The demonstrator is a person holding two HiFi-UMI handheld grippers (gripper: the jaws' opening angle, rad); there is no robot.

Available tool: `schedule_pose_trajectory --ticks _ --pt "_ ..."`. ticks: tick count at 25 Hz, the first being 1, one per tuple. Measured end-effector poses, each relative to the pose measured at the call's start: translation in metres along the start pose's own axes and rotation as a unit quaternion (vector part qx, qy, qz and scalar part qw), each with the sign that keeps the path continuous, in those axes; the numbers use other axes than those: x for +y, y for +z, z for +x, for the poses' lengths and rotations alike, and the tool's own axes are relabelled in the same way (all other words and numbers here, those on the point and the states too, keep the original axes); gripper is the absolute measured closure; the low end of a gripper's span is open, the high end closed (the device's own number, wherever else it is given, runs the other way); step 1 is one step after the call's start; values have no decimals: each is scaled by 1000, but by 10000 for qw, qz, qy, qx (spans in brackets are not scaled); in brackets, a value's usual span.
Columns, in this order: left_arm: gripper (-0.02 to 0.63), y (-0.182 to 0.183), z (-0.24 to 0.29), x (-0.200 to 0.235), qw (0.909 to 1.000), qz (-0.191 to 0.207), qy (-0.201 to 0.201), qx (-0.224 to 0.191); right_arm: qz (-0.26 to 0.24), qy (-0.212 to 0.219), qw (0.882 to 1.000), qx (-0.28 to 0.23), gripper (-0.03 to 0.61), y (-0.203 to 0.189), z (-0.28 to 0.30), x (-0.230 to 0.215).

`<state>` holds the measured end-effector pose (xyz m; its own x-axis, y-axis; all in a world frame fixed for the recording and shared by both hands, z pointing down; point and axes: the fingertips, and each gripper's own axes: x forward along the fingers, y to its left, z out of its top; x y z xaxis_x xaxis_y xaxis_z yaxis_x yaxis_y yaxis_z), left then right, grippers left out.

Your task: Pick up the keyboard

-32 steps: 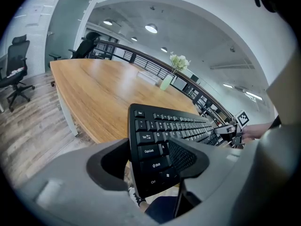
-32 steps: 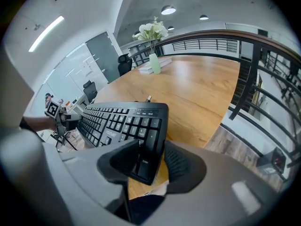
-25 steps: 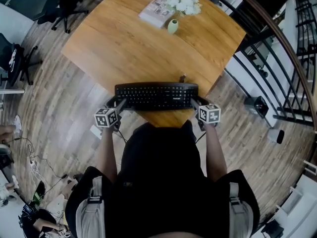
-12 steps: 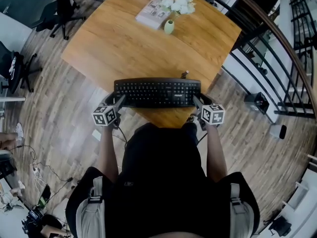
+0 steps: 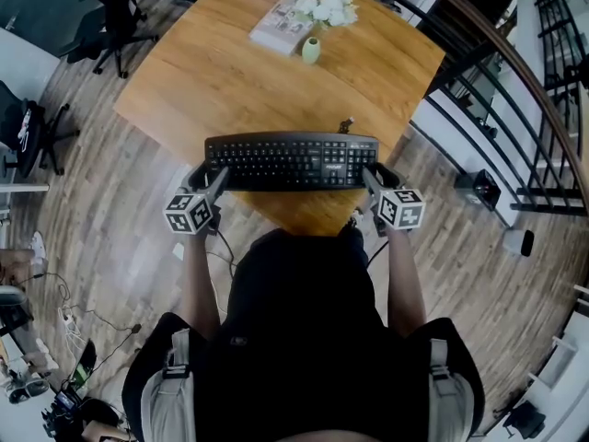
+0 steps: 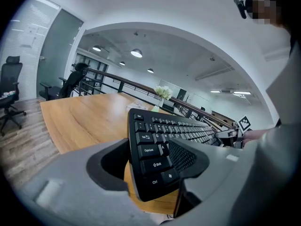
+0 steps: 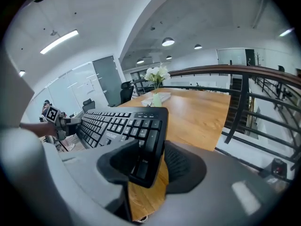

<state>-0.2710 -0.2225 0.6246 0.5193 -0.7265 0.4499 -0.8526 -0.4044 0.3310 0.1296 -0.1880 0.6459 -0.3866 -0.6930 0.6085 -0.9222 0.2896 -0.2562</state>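
Note:
A black keyboard (image 5: 290, 161) hangs level above the near edge of the wooden table (image 5: 239, 72), held at both ends. My left gripper (image 5: 210, 178) is shut on its left end, and my right gripper (image 5: 371, 175) is shut on its right end. In the left gripper view the keyboard (image 6: 160, 140) runs away from my left gripper (image 6: 150, 166), whose jaws clamp the corner with the shift and control keys. In the right gripper view the keyboard (image 7: 122, 124) sits edge-on in my right gripper (image 7: 150, 161), jaws above and below the number-pad end.
At the table's far side stand a small green vase (image 5: 311, 51) with white flowers (image 5: 327, 7) and a book (image 5: 276, 24). A small dark object (image 5: 346, 124) sits just behind the keyboard. A curved railing (image 5: 515, 81) runs on the right; office chairs (image 5: 120, 7) stand at left.
Both grippers have risen with the keyboard between them. It has come up off the table's near edge and now looks larger and farther up the head view.

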Motion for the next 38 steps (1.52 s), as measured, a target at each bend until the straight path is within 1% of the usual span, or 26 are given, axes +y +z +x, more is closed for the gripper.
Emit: schedule_pose_trajectory --ticks 6,14,23,27,32,38 --pt "353 23 -3 -4 9997 127 50 -219 -128 14 9998 -166 414 18 -3 1" --pt "353 39 -7 -27 9993 93 236 -278 -218 169 9991 -308 416 36 -17 -13" --pt "353 41 -16 -66 9978 48 510 -409 -407 337 9981 -311 414 51 -35 -36" --pt "353 44 -26 -78 9969 29 605 -492 -537 412 9971 -356 414 59 -44 -37" --pt "353 50 -40 -87 9954 79 772 -562 -826 486 9944 -441 414 69 -46 -34" --pt "353 49 -52 -94 9928 128 986 -672 -861 674 9926 -532 414 68 -44 -33"
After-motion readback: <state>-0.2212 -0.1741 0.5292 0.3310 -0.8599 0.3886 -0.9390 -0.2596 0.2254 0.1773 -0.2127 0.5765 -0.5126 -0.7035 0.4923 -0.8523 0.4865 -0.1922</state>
